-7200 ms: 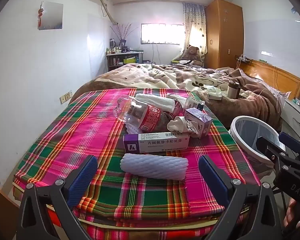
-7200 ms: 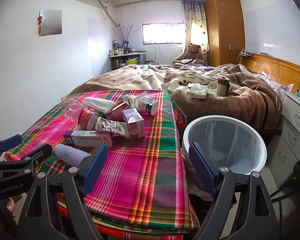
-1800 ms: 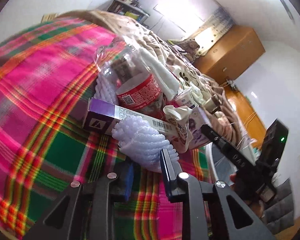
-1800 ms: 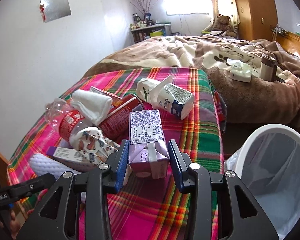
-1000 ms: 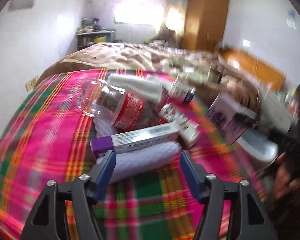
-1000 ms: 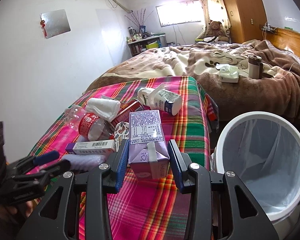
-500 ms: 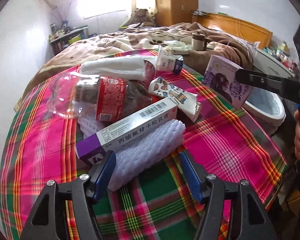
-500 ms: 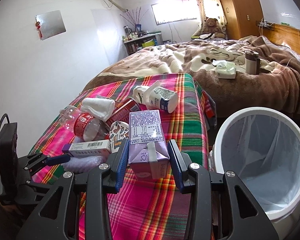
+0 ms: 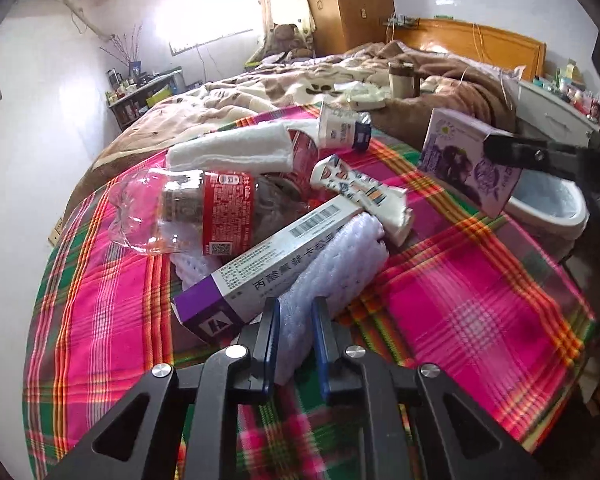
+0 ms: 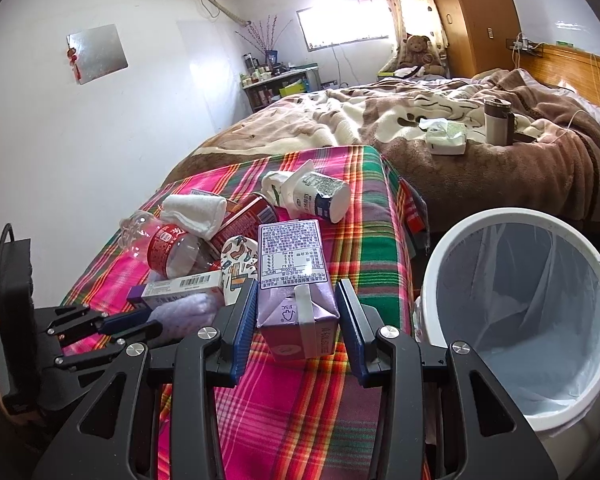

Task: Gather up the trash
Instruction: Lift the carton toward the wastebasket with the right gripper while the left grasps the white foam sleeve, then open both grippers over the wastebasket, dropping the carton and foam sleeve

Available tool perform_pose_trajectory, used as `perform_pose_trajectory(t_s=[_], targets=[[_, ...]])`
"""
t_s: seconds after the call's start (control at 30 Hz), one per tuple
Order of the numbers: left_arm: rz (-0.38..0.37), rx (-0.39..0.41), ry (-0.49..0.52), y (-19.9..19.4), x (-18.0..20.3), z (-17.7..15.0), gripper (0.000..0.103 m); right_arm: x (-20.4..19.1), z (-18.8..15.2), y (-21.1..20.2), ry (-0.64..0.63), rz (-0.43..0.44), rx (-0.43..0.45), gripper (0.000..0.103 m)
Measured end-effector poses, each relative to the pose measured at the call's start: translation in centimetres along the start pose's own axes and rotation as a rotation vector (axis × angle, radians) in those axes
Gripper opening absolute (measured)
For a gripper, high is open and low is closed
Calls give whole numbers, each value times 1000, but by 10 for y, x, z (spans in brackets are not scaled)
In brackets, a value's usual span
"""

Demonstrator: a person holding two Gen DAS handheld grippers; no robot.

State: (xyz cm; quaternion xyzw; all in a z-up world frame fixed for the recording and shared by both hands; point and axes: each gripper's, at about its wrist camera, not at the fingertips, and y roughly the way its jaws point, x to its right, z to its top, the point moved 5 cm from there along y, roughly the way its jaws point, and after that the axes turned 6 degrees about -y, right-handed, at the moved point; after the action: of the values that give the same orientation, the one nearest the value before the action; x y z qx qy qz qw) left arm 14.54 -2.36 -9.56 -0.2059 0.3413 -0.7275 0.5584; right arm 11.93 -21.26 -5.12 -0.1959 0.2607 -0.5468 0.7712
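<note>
My left gripper (image 9: 294, 316) is shut on the near end of a white foam net sleeve (image 9: 336, 268) that lies on the plaid cloth. A purple-and-white medicine box (image 9: 268, 264) rests against the sleeve. My right gripper (image 10: 296, 308) is shut on a purple milk carton (image 10: 294, 276), held above the cloth next to the white trash bin (image 10: 452, 256). The carton also shows in the left wrist view (image 9: 468, 164). A clear bottle with a red label (image 9: 196, 208), a patterned paper cup (image 9: 360, 192), a folded white cloth (image 9: 232, 152) and a white drink carton (image 9: 342, 128) lie in the pile.
The plaid-covered table (image 10: 300, 400) stands against a bed with a brown blanket (image 10: 480, 152). A thermos (image 10: 496, 120) and a tissue pack (image 10: 446, 136) sit on the bed. The bin, lined with a clear bag, stands right of the table. A red can (image 10: 244, 220) lies in the pile.
My left gripper has closed on the foam sleeve's near end; half a second ago its jaws were wide apart around it. My right gripper keeps holding the purple carton near the bin.
</note>
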Motion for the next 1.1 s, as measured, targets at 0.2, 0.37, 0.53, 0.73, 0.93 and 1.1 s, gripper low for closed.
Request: perform_pose_trajectory(t_s=[0.2, 0.37, 0.53, 0.73, 0.93, 1.1], targets=[[-51, 33, -55, -21, 5, 0, 13, 1, 1, -8, 10, -5, 20, 41], [-73, 75, -80, -39, 14, 6, 13, 6, 2, -20, 31, -9, 49, 41], [-120, 107, -99, -53, 31, 17, 13, 12, 3, -32, 29, -43, 80, 41], [-193, 148, -100, -63, 62, 38, 13, 29, 7, -52, 39, -106, 120, 41], [-256, 156, -78, -57, 95, 61, 13, 53, 9, -63, 66, -179, 143, 41], [-332, 152, -65, -48, 123, 81, 13, 78, 8, -66, 100, -239, 144, 41]])
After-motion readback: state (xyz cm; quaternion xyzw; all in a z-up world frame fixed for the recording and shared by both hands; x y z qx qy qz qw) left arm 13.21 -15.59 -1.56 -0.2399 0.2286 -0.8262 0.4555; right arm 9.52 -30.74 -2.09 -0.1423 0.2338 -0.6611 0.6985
